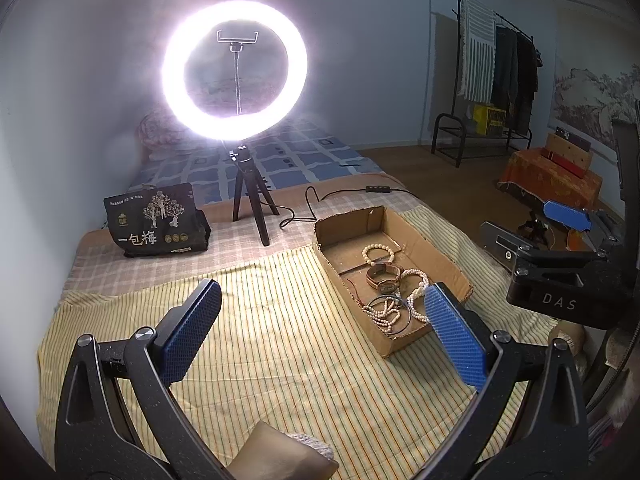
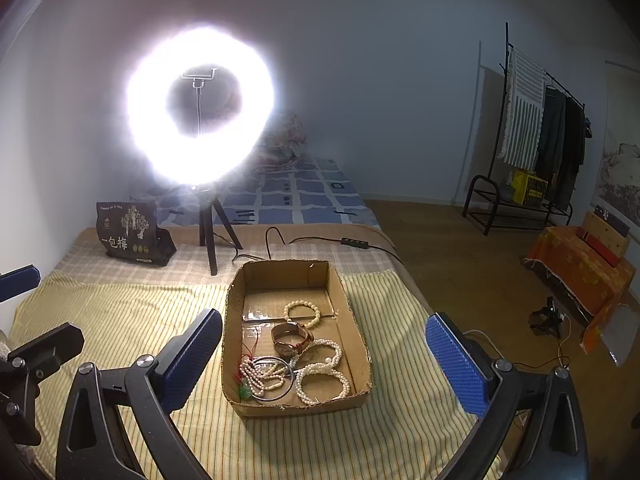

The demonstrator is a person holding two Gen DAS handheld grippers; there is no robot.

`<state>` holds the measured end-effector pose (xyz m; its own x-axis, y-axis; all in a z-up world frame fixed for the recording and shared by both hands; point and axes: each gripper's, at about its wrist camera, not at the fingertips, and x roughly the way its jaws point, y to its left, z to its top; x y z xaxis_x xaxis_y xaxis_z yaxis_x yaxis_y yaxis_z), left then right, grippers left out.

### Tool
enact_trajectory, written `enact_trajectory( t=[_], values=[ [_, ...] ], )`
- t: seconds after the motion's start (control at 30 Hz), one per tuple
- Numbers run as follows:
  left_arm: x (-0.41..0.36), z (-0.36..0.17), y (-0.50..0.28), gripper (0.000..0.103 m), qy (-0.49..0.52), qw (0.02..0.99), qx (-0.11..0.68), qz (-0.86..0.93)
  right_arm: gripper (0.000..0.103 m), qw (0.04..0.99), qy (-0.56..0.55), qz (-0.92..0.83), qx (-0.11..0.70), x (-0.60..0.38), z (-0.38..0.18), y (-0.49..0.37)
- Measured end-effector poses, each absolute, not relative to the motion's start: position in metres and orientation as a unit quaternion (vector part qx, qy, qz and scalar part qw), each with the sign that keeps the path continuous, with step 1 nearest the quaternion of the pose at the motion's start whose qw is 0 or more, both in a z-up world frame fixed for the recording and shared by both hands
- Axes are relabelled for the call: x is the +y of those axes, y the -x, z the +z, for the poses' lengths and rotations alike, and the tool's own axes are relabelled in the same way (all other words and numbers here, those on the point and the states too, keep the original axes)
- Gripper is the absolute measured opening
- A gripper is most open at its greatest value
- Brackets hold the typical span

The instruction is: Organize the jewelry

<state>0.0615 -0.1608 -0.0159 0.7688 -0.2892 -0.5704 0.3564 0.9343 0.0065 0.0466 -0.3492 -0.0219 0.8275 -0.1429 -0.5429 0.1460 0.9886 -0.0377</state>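
My bed (image 2: pixel 120 320), spread with a yellow striped cloth, carries a lit ring light (image 2: pixel 200 108) at eleven o'clock and a shallow cardboard box (image 2: pixel 236 312) at the centre. Inside the box lie a brown-strapped watch (image 2: pixel 291 338), pearl bracelets (image 2: pixel 322 386), a thin dark bangle (image 2: pixel 272 380) and a pearl strand (image 2: pixel 260 376), all touching and overlapping. My left tool (image 1: pixel 322 328) and right tool (image 2: pixel 324 364) both hover with fingers wide apart, holding nothing; I judge the tangle risky, since lifting one piece could drag its neighbours out.
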Motion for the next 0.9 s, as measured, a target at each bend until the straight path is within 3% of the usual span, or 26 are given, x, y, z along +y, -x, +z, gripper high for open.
enact_trajectory(
  t=[0.9],
  values=[
    [-0.1624,-0.0155,-0.061,0.103,-0.059,0.94,0.291,-0.171,0.103,0.954,0.002,-0.07,0.292,-0.3438,-0.0277,-0.048]
  ],
)
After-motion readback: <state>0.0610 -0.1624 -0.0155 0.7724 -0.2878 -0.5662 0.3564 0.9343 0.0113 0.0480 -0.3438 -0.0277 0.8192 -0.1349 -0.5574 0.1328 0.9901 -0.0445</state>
